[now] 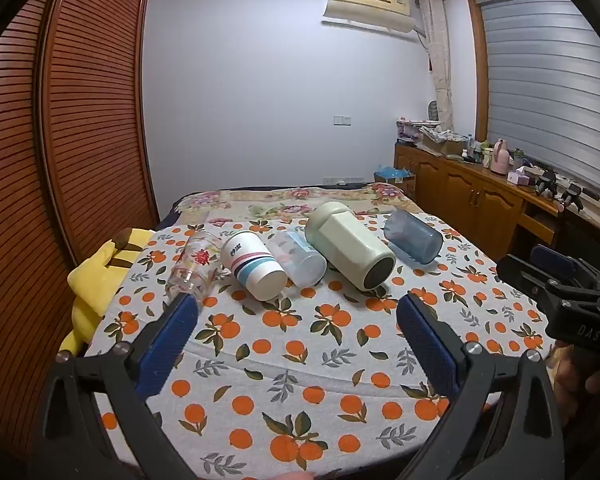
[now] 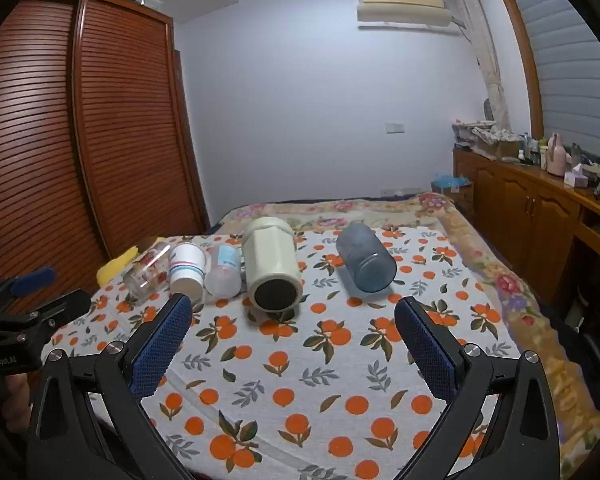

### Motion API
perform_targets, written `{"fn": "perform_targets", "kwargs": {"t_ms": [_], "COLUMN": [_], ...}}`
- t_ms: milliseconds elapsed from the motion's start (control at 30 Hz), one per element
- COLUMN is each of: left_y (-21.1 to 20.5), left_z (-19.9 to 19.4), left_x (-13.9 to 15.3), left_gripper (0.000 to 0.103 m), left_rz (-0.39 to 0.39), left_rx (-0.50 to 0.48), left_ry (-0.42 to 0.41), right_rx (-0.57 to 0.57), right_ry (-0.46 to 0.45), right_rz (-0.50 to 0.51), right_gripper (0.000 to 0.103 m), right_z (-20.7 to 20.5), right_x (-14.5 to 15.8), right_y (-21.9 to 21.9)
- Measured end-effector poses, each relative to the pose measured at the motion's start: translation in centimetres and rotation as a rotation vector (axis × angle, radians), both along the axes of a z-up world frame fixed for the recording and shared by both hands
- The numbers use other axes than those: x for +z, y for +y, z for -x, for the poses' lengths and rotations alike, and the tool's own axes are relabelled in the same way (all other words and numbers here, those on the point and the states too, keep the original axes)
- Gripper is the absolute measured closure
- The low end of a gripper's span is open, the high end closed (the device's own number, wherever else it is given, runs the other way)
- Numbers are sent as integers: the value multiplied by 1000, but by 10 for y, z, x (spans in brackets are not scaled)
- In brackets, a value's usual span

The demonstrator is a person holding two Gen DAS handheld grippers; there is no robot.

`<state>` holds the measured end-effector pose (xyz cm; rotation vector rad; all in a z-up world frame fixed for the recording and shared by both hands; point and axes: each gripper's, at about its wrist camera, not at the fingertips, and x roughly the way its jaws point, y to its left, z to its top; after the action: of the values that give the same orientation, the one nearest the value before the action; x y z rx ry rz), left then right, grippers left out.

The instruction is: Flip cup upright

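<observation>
Several cups lie on their sides in a row on the orange-print cloth (image 1: 300,360): a clear glass with red flowers (image 1: 192,268), a white cup with pink and teal stripes (image 1: 254,266), a frosted clear cup (image 1: 300,260), a big cream mug (image 1: 350,246) and a blue tumbler (image 1: 414,240). The right wrist view shows the glass (image 2: 148,272), the striped cup (image 2: 187,270), the frosted cup (image 2: 223,274), the cream mug (image 2: 272,268) and the blue tumbler (image 2: 366,258). My left gripper (image 1: 298,312) is open and empty, short of the row. My right gripper (image 2: 292,316) is open and empty, before the cream mug.
A yellow plush toy (image 1: 96,280) lies at the cloth's left edge. A louvred wooden wardrobe (image 1: 60,140) stands on the left. A wooden sideboard (image 1: 480,192) with clutter stands on the right. The right gripper's body (image 1: 560,292) shows in the left wrist view.
</observation>
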<state>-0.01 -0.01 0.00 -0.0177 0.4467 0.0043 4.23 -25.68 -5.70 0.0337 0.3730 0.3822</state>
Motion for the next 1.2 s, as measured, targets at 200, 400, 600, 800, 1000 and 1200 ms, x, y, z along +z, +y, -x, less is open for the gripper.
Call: {"fn": "perform_targets", "kwargs": {"t_ms": [200, 400, 600, 800, 1000, 1200], "left_y": [0, 0, 0, 0, 0, 0], "left_z": [0, 0, 0, 0, 0, 0], "left_x": [0, 0, 0, 0, 0, 0], "left_gripper": [2, 2, 2, 2, 2, 2], "left_rz": [0, -1, 0, 0, 0, 1], "left_rx": [0, -1, 0, 0, 0, -1], "left_ry": [4, 4, 2, 1, 0, -1], "right_rx": [0, -1, -1, -1, -1, -2], "right_ry": [0, 2, 3, 2, 3, 1], "right_rz": [11, 11, 10, 10, 9, 10], "right_gripper": [0, 0, 0, 0, 0, 0], "right_z": [0, 0, 0, 0, 0, 1], "right_x": [-1, -1, -1, -1, -1, -1], "right_y": [0, 0, 0, 0, 0, 0]}}
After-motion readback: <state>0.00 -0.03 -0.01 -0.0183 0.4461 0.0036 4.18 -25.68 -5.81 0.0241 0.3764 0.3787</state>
